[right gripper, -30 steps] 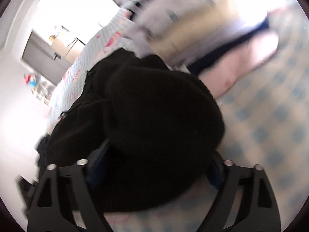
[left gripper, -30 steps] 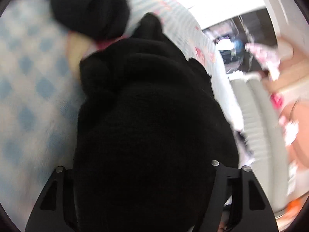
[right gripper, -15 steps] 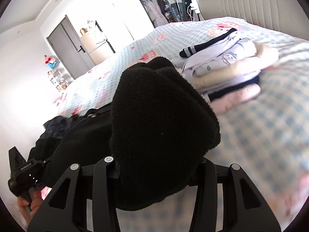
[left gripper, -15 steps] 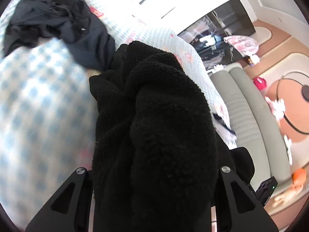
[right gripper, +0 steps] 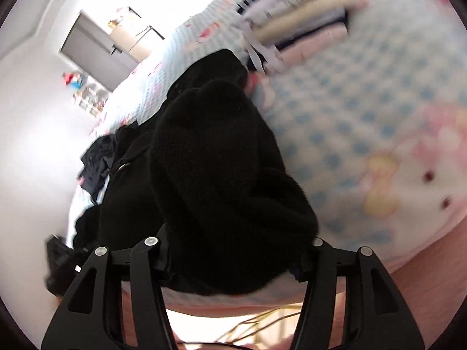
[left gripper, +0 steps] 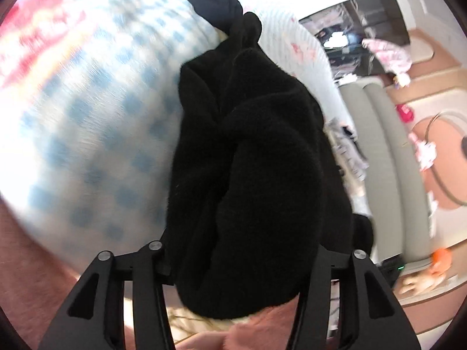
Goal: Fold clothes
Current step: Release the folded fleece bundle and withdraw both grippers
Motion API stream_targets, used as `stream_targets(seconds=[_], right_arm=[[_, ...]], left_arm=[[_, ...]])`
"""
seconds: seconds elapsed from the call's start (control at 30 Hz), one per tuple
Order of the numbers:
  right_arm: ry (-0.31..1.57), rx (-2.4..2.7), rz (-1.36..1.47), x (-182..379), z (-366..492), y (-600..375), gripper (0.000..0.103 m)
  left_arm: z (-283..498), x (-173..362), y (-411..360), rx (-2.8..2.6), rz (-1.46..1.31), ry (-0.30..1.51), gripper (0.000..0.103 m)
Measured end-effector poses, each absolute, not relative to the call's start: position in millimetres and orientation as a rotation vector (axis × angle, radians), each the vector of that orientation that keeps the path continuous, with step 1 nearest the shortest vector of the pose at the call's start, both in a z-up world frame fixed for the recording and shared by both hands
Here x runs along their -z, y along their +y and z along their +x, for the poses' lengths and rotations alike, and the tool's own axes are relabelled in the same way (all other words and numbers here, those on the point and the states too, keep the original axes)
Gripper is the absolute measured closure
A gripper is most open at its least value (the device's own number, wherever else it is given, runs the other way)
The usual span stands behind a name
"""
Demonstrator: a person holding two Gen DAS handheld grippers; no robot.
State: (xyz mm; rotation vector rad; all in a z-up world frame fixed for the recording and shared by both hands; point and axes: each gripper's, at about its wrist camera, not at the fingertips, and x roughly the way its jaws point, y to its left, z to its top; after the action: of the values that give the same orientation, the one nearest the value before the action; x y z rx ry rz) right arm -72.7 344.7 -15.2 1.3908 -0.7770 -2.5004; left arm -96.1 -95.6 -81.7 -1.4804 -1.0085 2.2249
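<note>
In the left wrist view the bed point(left gripper: 96, 122) with blue check cover fills the left side, blurred. The black fleece garment point(left gripper: 256, 157) runs from between the fingers of the left gripper point(left gripper: 242, 265) up and away, long axis approx. along the pointing line. The fingers are opening w/ the thick cloth between them; the pads are hidden, so a grip cannot be confirmed. In the right wrist view the same garment point(right gripper: 216, 180) fills the right gripper point(right gripper: 233, 259), also opening, pads hidden too. Both hands seem equally near, one bunch each. A stack of folded clothes point(right gripper: 303, 17) lies beyond, top right. Garment edges, sleeves etc. are not readable.
</note>
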Motion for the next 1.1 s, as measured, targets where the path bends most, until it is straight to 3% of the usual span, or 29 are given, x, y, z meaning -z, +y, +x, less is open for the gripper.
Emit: stream_targets(seconds=[0.27,0.43,0.5,0.6,0.73,0.9,0.97,1.1], right_arm=[[-0.836,2.493,1.371,14,-57,370,0.04],[-0.687,2.567,1.363,-8,-39,373,0.038],[-0.694,2.597,1.372,-10,-36,378,0.035],[-0.681,2.755,1.375,-16,-34,393,0.034],[-0.486,2.783,1.309,-30,-37,380,0.035],[-0.295,2.742,1.297,-24,-50,352,0.043],[-0.307,2.741,1.354,-7,-65,356,0.045],[-0.382,2.77,1.423,4,-77,370,0.045]], left_arm=[[-85,77,-116,-2.185,-1.507,-1.065,0.04],[-72,98,-156,-1.972,-1.414,-1.378,0.038],[-70,88,-152,-2.098,-1.455,-1.264,0.038],[-69,65,-132,-2.38,-1.577,-0.904,0.036],[-74,50,-115,-2.502,-1.672,-0.619,0.033],[-74,45,-132,-2.479,-1.706,-0.694,0.032],[-77,50,-138,-2.4,-1.746,-0.754,0.026],[-79,38,-150,-2.338,-1.755,-0.855,0.028]])
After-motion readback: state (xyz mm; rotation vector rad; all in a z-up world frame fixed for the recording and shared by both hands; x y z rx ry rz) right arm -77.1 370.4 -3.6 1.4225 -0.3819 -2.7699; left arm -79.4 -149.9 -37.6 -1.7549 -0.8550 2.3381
